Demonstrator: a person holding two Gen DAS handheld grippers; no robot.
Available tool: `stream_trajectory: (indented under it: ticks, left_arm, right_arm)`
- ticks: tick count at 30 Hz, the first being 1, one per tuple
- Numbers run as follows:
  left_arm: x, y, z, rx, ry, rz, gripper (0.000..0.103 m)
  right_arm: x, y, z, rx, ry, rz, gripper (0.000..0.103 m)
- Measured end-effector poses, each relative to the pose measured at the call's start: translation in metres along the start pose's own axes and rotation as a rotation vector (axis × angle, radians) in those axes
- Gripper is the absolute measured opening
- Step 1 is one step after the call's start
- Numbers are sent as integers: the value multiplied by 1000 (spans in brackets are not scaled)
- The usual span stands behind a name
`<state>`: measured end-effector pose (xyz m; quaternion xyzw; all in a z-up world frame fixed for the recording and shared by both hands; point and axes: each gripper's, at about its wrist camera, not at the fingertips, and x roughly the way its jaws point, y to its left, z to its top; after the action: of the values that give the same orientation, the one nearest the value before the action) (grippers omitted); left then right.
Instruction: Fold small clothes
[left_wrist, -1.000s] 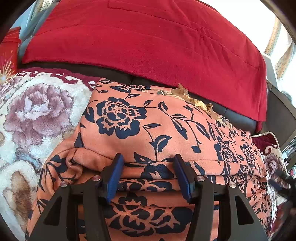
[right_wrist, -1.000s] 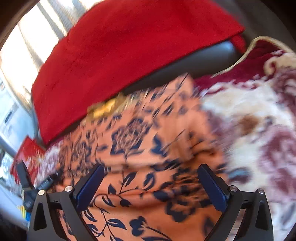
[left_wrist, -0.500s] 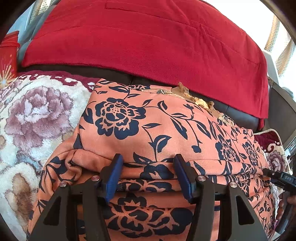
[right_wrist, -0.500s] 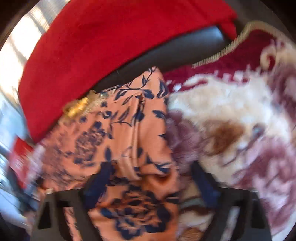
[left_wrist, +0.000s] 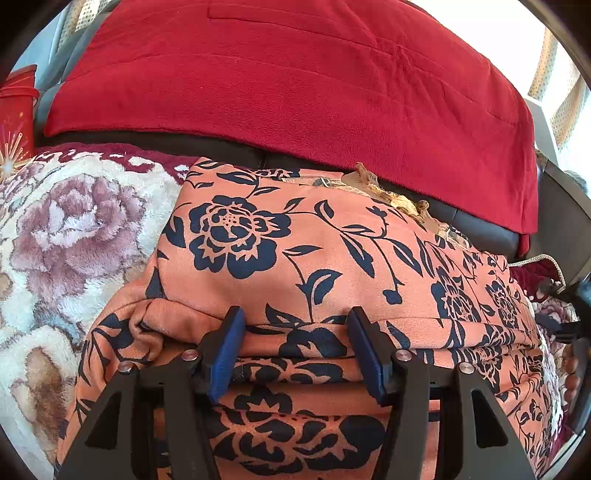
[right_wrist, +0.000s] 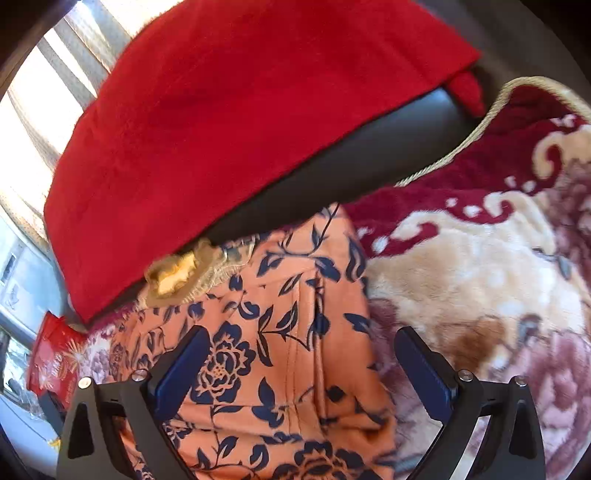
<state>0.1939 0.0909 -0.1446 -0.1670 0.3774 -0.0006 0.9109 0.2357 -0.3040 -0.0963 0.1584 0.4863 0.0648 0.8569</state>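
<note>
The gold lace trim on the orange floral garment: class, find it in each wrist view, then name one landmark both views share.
Left wrist view: gold lace trim sits upper centre-right, on the orange floral garment's far edge.
Right wrist view: the trim sits centre-left, at the garment's far end.
Shared landmark: the red blanket, whose lower edge runs just behind the trim in both views.

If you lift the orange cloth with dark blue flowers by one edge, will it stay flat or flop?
The orange cloth with dark blue flowers would probably flop: it already lies folded in soft layers with wrinkles near the left hand-held gripper. It looks thin, so likely light. On the fluffy flowered blanket, a push would more likely bunch it than slide it.
</note>
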Motion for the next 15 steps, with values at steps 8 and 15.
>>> stream_trajectory:
  ticks: [8, 15]
  left_arm:
    - [0, 0, 0, 1, -2, -1, 59]
    - [1, -1, 0, 6, -2, 3, 60]
  right_arm:
    - [-35, -25, -24, 97, -135, -129, 64]
    - [-74, 38, -80, -173, -260, -22, 83]
